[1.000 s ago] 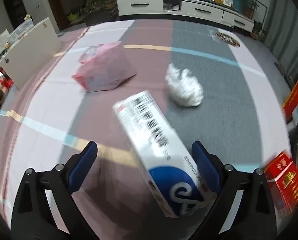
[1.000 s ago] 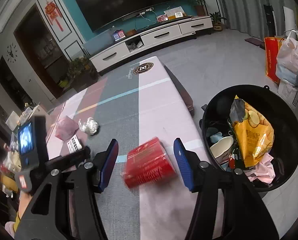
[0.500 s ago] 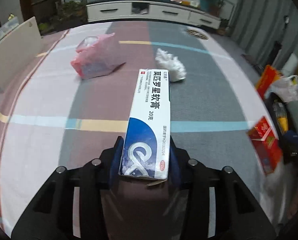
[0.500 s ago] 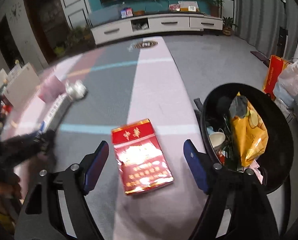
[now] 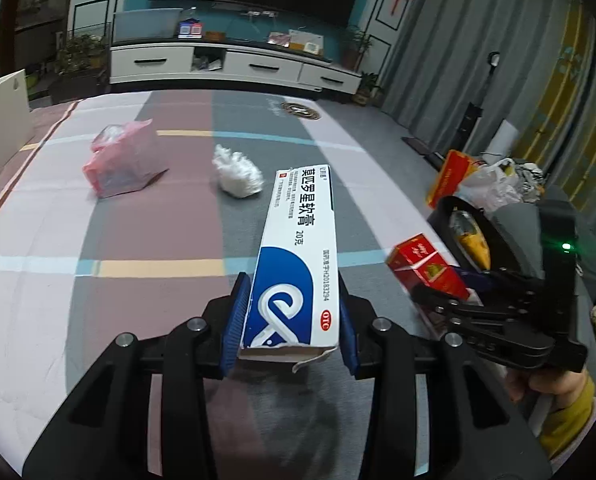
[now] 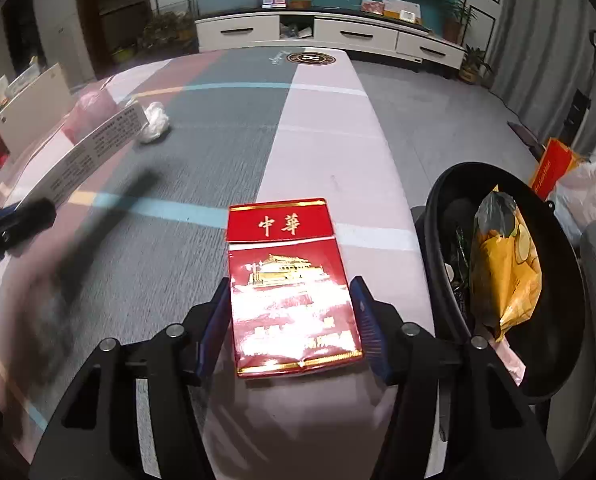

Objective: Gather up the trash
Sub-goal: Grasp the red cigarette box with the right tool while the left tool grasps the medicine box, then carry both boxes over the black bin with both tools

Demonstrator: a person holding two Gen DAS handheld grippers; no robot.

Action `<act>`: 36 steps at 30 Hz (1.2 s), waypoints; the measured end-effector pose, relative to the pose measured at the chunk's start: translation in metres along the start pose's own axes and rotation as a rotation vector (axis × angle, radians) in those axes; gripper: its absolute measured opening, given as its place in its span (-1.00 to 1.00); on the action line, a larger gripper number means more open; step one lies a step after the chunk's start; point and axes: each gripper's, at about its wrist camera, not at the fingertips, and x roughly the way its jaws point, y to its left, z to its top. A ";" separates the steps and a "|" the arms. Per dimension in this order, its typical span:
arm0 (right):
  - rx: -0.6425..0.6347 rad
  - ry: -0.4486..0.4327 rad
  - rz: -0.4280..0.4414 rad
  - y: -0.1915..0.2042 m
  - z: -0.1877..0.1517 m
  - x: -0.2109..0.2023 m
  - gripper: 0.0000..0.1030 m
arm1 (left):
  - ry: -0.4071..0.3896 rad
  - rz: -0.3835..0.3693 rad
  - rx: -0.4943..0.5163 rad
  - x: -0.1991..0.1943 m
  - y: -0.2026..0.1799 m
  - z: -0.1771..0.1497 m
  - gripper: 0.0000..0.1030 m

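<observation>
Trash is lying on a striped bench (image 5: 146,240): a pink bag (image 5: 124,164) and a crumpled white tissue (image 5: 238,176) are resting apart on it. The left gripper (image 5: 290,320) is holding a white-and-blue ointment box (image 5: 298,256), its fingers (image 5: 234,320) clamped on the box's sides. The right gripper (image 6: 292,320), whose fingers (image 6: 368,320) have just been closing, is gripping a red cigarette pack (image 6: 290,280) by its edges beside a black bin (image 6: 558,280) containing a yellow bag (image 6: 506,268).
</observation>
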 end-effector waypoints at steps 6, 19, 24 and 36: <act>0.072 -0.030 0.024 0.000 0.001 -0.008 0.08 | -0.008 -0.021 0.007 -0.004 -0.009 -0.004 -0.21; 0.167 -0.113 0.035 -0.027 -0.005 -0.042 0.08 | 0.012 -0.015 0.058 -0.002 -0.027 -0.011 -0.20; 0.229 -0.160 0.048 -0.048 -0.005 -0.057 0.08 | 0.009 -0.040 0.099 -0.003 -0.052 -0.004 -0.20; 0.427 -0.221 0.041 -0.122 -0.015 -0.080 0.08 | 0.007 -0.143 0.198 0.019 -0.142 0.026 -0.20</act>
